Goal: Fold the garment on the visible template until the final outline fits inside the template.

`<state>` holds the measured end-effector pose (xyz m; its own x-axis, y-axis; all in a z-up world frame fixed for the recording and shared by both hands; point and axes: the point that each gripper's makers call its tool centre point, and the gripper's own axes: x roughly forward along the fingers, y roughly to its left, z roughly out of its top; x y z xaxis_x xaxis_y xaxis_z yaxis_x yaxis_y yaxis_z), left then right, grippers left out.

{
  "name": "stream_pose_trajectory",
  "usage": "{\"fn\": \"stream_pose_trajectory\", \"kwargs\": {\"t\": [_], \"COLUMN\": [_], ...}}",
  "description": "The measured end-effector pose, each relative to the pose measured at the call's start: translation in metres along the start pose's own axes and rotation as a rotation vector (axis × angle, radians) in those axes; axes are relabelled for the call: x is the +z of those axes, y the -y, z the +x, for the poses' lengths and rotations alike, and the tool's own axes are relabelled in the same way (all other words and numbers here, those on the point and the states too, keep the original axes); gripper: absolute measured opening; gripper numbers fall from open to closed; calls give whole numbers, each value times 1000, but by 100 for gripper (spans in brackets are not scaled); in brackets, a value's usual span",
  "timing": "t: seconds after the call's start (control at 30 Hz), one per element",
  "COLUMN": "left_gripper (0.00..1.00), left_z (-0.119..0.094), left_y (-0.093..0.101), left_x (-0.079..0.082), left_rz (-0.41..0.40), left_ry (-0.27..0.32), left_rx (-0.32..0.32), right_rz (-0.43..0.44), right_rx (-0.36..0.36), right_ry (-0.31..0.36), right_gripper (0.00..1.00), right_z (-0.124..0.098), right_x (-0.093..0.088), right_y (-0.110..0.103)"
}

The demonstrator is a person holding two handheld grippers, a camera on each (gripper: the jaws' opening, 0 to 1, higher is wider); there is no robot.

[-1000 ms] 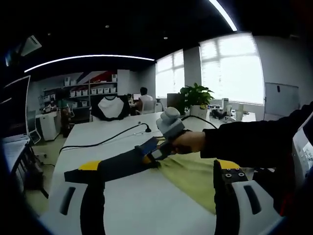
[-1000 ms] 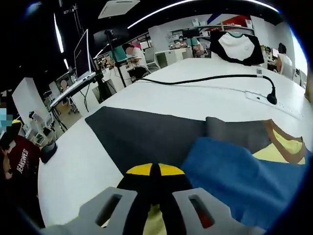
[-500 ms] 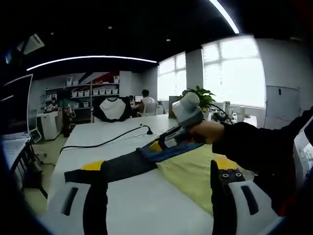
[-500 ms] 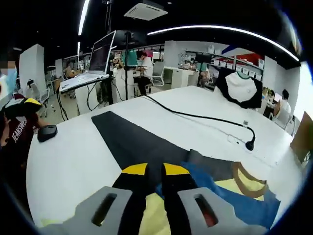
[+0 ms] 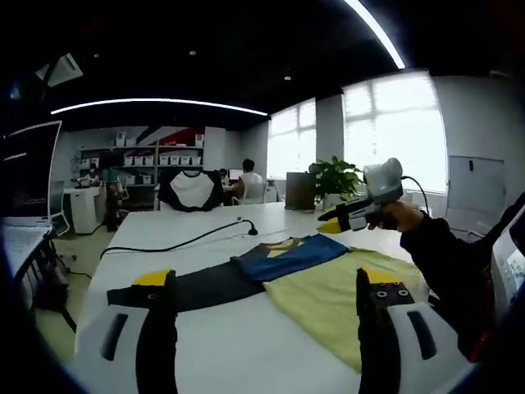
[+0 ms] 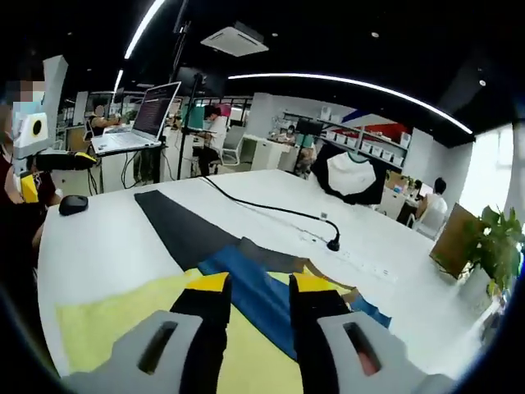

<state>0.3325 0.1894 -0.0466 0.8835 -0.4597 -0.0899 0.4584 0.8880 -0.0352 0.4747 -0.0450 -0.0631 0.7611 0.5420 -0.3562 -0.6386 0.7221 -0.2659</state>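
Note:
A yellow garment [image 5: 328, 291] with a blue sleeve [image 5: 291, 256] folded across it lies on the white table, partly over a dark grey template [image 5: 205, 283]. My left gripper [image 5: 267, 281] stands open near the table's edge, with its jaws wide apart and nothing between them. A hand holds my right gripper [image 5: 340, 220] in the air beyond the garment. In the right gripper view my right gripper [image 6: 260, 284] is open above the blue sleeve [image 6: 246, 287]. The yellow cloth [image 6: 115, 324] and the grey template [image 6: 176, 230] spread out below it.
A black cable [image 6: 271, 209] runs across the table to a power strip behind the garment. A mouse [image 6: 72, 204] lies at the table's edge and a laptop [image 6: 152, 115] stands past it. A black-and-white shirt [image 6: 351, 176] sits at the far end. A potted plant [image 5: 335, 174] stands near the window.
My right gripper has let go of the blue sleeve, opened and risen up and away from the table. The sleeve now rests flat across the garment. My left gripper has stayed open.

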Motion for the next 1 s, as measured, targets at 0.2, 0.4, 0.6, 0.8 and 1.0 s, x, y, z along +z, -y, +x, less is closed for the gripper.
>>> {"fn": "stream_pose_trajectory", "kwargs": {"t": [0.2, 0.4, 0.6, 0.8, 1.0], "left_gripper": [97, 100, 100, 100, 100], "left_z": [1, -4, -7, -12, -12], "left_y": [0, -5, 0, 1, 3], "left_x": [-3, -2, 17, 27, 31], "left_rz": [43, 32, 55, 71, 74], "left_ry": [-20, -15, 74, 118, 131], "left_rx": [11, 28, 22, 40, 49], "right_rz": [38, 166, 147, 120, 162], "right_rx": [-16, -61, -247, -253, -242], "right_ry": [69, 190, 217, 259, 391], "right_gripper": [41, 67, 85, 90, 100], "right_z": [-33, -68, -111, -148, -191], "right_x": [6, -8, -20, -29, -31], "right_y": [16, 40, 81, 73, 81]}}
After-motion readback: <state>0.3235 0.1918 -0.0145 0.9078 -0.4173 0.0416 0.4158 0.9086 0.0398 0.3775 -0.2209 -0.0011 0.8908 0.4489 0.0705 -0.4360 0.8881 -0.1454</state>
